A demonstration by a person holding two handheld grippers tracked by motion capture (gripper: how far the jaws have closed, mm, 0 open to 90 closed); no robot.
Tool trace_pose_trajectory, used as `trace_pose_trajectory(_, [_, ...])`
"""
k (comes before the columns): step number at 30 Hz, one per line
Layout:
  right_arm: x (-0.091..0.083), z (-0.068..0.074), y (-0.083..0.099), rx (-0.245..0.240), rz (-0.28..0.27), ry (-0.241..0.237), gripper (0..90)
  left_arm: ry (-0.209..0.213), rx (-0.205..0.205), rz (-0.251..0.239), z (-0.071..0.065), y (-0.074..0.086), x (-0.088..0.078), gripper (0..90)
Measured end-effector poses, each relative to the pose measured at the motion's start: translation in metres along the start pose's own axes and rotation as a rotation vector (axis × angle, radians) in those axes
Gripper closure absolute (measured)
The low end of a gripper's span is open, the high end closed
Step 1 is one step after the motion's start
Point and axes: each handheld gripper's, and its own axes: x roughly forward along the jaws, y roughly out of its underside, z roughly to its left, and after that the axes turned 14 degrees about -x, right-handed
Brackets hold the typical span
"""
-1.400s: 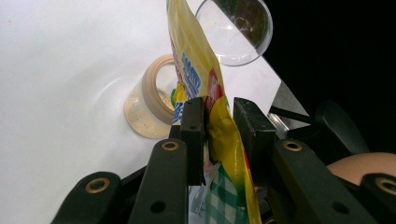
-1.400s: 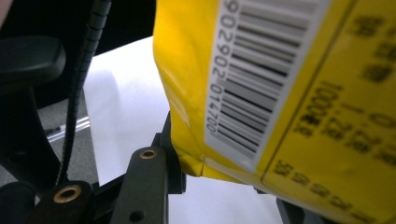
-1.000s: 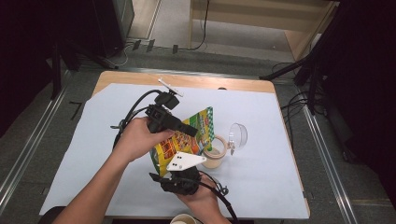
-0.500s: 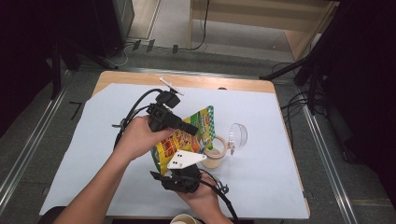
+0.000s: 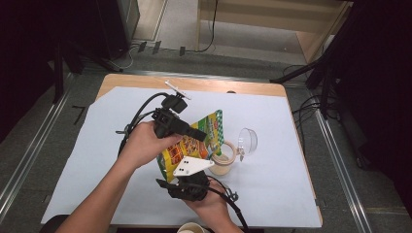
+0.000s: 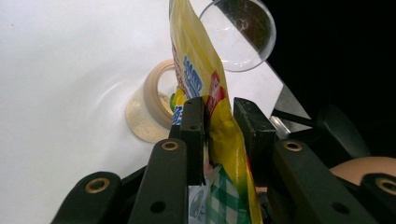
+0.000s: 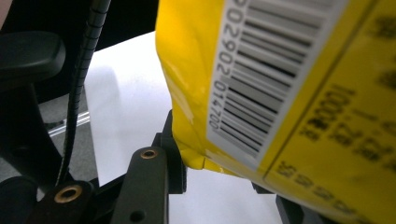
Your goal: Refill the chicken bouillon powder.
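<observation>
High view showed a person at a table with a white sheet (image 5: 97, 160) on it. Both hands held black grippers. The left gripper (image 5: 201, 134) pinched a yellow snack bag (image 5: 194, 145) near its middle. In the left gripper view, the two black pads (image 6: 194, 121) pressed on the bag (image 6: 219, 135) from both sides. The right gripper (image 5: 187, 170) held the bag at its lower end, close to the person. In the right gripper view, the bag's yellow corner (image 7: 196, 154) sat between the jaws, and a barcode (image 7: 257, 79) showed on the bag. The bag was up off the table, tilted, with its top end over a small jar (image 5: 221, 162). The jar had pale stuff inside. A clear round lid (image 5: 248, 141) lay just beside the jar.
</observation>
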Motion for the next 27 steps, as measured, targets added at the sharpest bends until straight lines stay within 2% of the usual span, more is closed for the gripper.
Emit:
trace_pose_trajectory(3, [0.0018,-0.0010,0.0017,0.008,0.018,-0.008,65.7,0.004,-0.009,0.004,0.0024,-0.0005,0.0027,75.3])
trace_pose_trajectory(13, [-0.0006,0.0002,-0.0016,-0.031,0.010,0.007,63.2,0.032,-0.015,0.009,0.0026,-0.0034,-0.0013,75.1])
trace_pose_trajectory(19, [0.0013,0.0002,-0.0015,-0.018,0.012,-0.008,67.8,0.036,-0.016,0.024,0.0002,-0.0033,0.0007,74.0])
trace_pose_trajectory(22, [-0.0004,0.0016,-0.0020,-0.026,-0.015,-0.002,67.8,0.043,-0.009,0.026,-0.0009,-0.0040,-0.0001,74.1])
trace_pose_trajectory(27, [0.0012,0.0000,-0.0003,-0.020,-0.001,-0.002,67.6,0.035,-0.014,0.017,0.0007,-0.0037,0.0016,74.5])
